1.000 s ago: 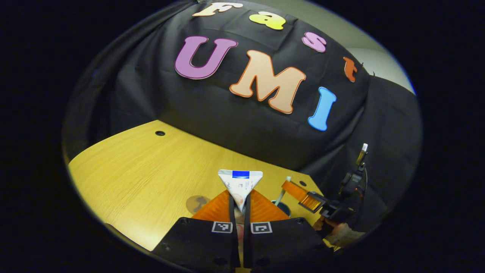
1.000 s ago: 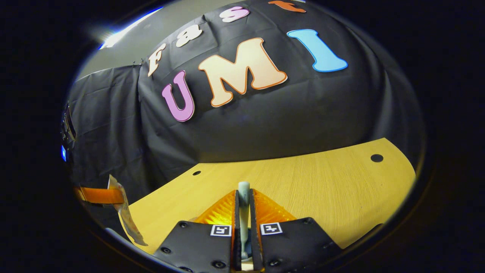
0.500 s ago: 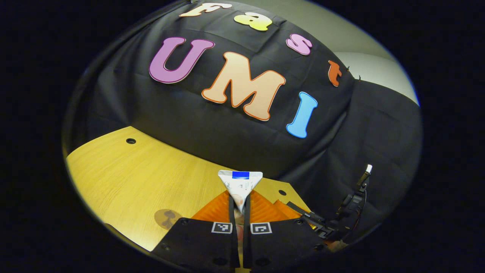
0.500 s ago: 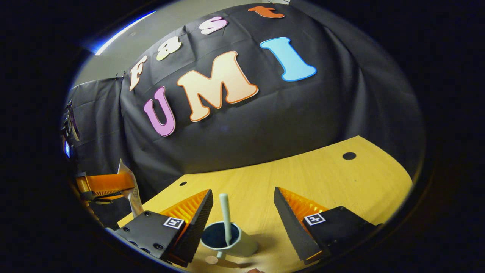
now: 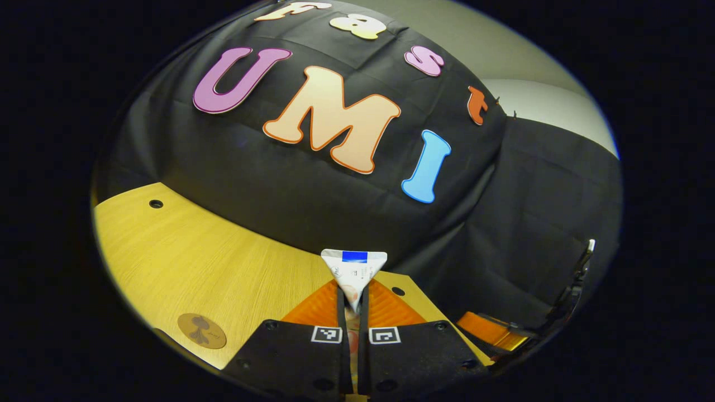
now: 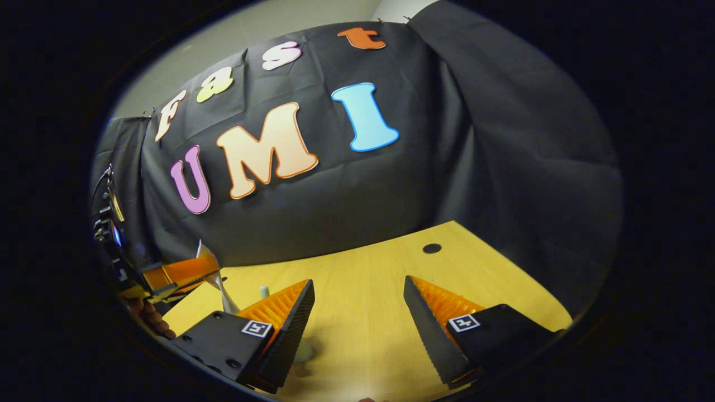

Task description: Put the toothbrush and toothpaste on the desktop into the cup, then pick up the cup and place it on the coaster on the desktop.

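My left gripper [image 5: 351, 293] is shut on the toothpaste tube [image 5: 354, 267], whose flat crimped end sticks up above the fingers. The round brown coaster [image 5: 201, 330] lies on the wooden desktop [image 5: 223, 262] at lower left. My right gripper [image 6: 357, 285] stands open with nothing between its fingers. The toothbrush's pale end [image 6: 264, 291] pokes up just behind the right gripper's left finger. A sliver of the pale cup [image 6: 305, 350] shows beside that finger; the rest is hidden. The left gripper [image 6: 204, 269] with the tube [image 6: 220, 287] shows at the far left of the right gripper view.
A hand [image 6: 149, 317] holds the left gripper at the lower left. The right gripper's body [image 5: 491, 330] shows at the lower right of the left gripper view. Small dark holes [image 6: 431, 248] dot the desktop [image 6: 363, 312]. The black cloth wall stands close behind.
My right gripper opened and let go of the toothbrush, which stands in the cup; the cup then slid behind its left finger. The left gripper view swung, shifting the coaster leftward.
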`<state>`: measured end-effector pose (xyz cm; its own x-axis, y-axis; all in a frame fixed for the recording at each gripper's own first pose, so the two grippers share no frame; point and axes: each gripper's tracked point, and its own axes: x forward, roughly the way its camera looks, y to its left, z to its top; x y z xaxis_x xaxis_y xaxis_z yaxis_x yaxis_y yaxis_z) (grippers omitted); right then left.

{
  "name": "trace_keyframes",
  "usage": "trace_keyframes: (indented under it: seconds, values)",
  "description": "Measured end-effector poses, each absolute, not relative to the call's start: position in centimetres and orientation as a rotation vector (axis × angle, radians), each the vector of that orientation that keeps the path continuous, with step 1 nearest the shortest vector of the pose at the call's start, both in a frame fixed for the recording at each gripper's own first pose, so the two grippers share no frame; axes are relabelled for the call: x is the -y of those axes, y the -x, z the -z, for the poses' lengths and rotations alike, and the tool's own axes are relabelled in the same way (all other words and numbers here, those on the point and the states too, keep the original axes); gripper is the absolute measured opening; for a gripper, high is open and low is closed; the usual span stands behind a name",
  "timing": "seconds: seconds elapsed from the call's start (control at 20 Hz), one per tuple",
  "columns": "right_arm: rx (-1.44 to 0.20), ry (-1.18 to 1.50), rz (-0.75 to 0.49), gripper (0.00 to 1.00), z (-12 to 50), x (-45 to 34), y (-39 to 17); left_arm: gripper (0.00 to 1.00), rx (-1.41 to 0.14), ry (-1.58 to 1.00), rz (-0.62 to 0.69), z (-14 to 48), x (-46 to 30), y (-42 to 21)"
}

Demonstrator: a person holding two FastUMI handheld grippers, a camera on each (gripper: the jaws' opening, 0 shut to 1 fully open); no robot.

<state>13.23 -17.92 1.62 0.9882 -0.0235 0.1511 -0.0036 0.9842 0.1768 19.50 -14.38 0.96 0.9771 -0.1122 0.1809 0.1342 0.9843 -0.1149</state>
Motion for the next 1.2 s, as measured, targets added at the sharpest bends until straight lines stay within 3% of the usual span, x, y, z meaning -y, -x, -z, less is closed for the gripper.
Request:
trace_keyframes:
  seconds: [0.5,0.65,0.7,0.8,0.9,1.0,1.05,1.1,1.2]
  values:
    - [0.104,-0.145,0.006,0.98,0.8,17.9,-10.8,0.03,0.162,0.138,0.088,4.0,13.5,-21.2]
    - [0.115,-0.159,0.018,0.98,0.1,17.9,-10.4,0.07,0.138,0.129,0.063,5.2,13.2,-21.2]
    - [0.119,-0.162,0.019,0.94,-0.1,17.9,-10.2,0.08,0.129,0.138,0.063,5.5,13.2,-21.0]
    - [0.117,-0.162,0.015,0.98,-0.2,17.9,-10.2,0.13,0.141,0.145,0.074,5.2,13.5,-20.3]
    - [0.105,-0.183,0.002,0.98,-0.1,17.6,-10.2,0.24,0.13,0.136,0.093,5.3,13.9,-19.5]
    - [0.095,-0.19,-0.001,0.98,0.2,17.4,-10.4,0.49,0.126,0.116,0.096,5.3,13.9,-18.8]
    - [0.089,-0.185,-0.004,0.98,0.4,17.2,-10.4,0.69,0.124,0.1,0.084,5.3,13.6,-18.2]
    - [0.08,-0.182,-0.01,0.98,0.6,17.0,-10.3,0.81,0.122,0.092,0.073,5.2,13.2,-17.8]
    - [0.058,-0.177,-0.034,0.94,1.0,16.2,-10.2,0.88,0.128,0.084,0.034,4.6,12.2,-16.7]
